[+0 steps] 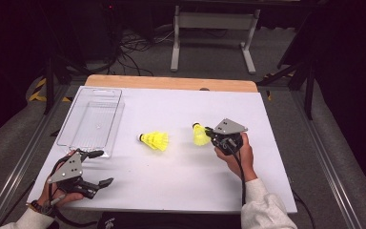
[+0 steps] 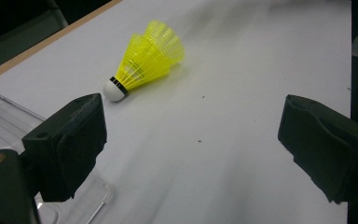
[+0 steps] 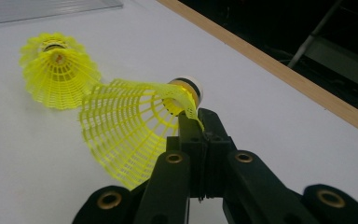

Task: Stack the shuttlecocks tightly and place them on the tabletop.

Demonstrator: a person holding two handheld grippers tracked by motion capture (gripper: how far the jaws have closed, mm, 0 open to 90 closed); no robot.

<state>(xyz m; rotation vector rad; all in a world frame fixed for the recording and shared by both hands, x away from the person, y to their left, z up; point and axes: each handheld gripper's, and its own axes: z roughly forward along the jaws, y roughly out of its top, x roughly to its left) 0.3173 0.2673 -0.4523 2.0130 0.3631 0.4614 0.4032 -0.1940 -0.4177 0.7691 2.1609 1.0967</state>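
Closely, meshed yellow plastic shuttlecock [image 3: 121, 135], pinched skirt

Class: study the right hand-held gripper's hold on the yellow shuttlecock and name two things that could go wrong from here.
1. The right hand-held gripper pinches only the held shuttlecock by its thin skirt edge; it may slip out or deform.
2. The second shuttlecock lies between it and the clear bin; a low carry might knock it.

No lettering, label, brand mark or number can be read anywhere — not at the upper left of the frame, not at the lower right — in any view.
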